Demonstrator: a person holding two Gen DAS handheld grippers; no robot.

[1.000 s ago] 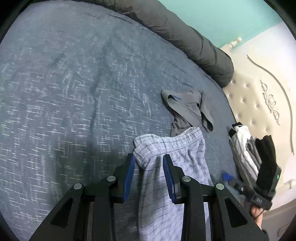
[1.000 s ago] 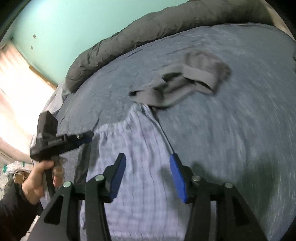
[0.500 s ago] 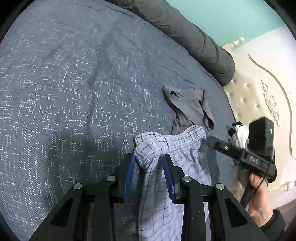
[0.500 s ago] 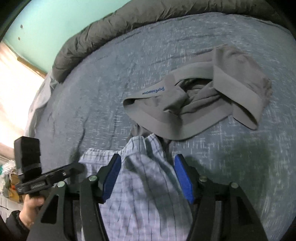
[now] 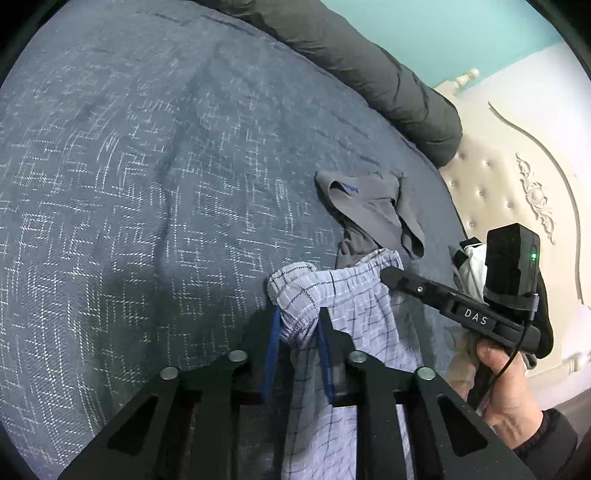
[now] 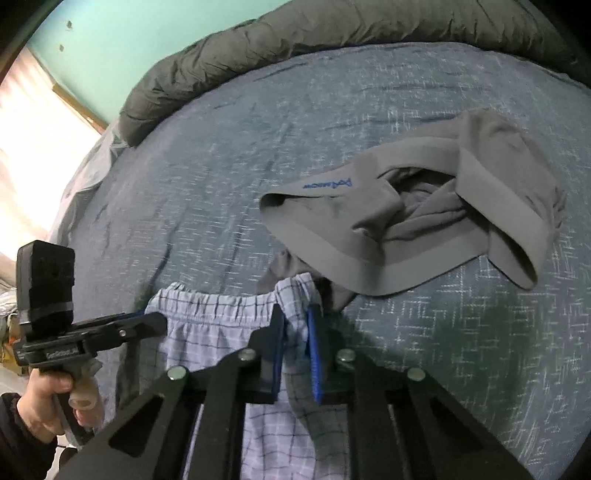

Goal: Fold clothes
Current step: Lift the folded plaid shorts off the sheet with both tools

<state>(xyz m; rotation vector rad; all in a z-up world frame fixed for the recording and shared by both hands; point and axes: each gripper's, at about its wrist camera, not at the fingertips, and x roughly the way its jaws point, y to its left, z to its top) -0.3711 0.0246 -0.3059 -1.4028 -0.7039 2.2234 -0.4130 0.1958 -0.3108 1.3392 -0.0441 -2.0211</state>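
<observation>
White checked shorts with an elastic waistband lie on the blue-grey bedspread. My left gripper is shut on the left corner of the waistband. My right gripper is shut on the right corner of the waistband. In the right wrist view the left gripper shows at the other end of the waistband. In the left wrist view the right gripper shows at the waistband's far corner. Grey underwear lies crumpled just beyond the shorts and also shows in the left wrist view.
A dark grey rolled duvet lines the far edge of the bed. A cream tufted headboard stands at the right, with a pile of black and white clothes beside it. A teal wall is behind.
The right gripper moved in over the shorts' right waistband corner and closed on it. The left gripper kept its hold on the other corner and lifted slightly.
</observation>
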